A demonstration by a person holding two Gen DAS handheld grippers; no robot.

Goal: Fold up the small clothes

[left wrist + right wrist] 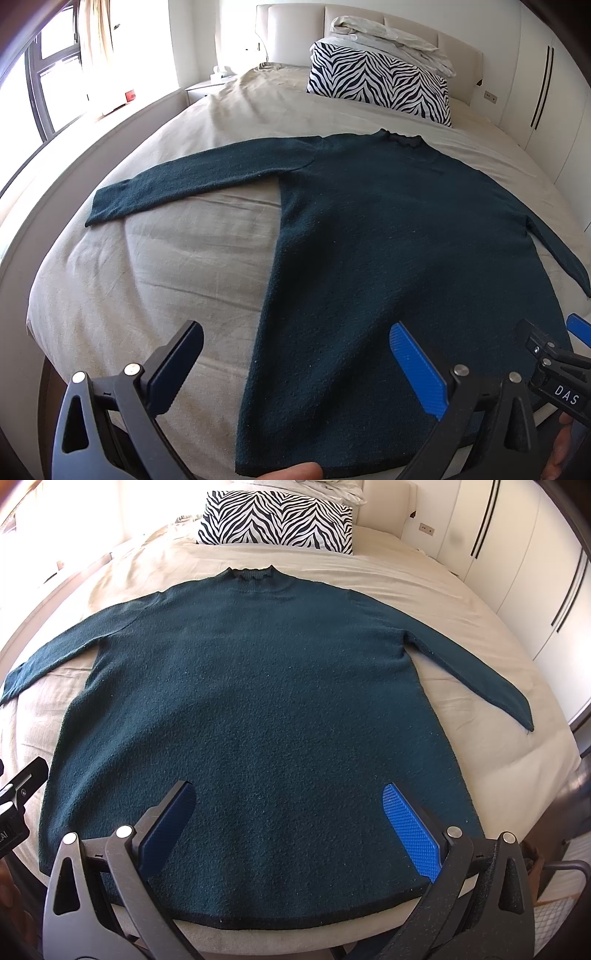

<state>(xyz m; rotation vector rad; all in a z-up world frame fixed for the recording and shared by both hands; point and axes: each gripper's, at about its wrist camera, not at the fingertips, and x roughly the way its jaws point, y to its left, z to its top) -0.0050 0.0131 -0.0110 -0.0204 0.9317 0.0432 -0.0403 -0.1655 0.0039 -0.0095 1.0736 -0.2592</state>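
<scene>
Your dark teal sweater (255, 701) lies flat and face-up on the beige bed cover (147, 266), its ruffled collar (252, 574) pointing to the far end and its black-edged hem (280, 917) along the near edge of the bed. Both sleeves are spread outward: the left sleeve (192, 179) reaches toward the window side, and the right sleeve (476, 668) slants down toward the wardrobe side. Your left gripper (293, 369) hangs over the near left part of the sweater with its jaws spread wide and nothing between them; one finger sits over the bare bed cover, the other over the knit. Your right gripper (288, 830) hovers above the hem near the middle of the sweater, also spread wide and empty, both blue pads (412, 830) over the fabric. From the left wrist view the right gripper's tip shows at the near right edge. Beyond the collar, at the far end, a zebra-print pillow (277, 515) rests against the headboard (295, 29), with crumpled pale bedding (391, 38) piled on top of it.
</scene>
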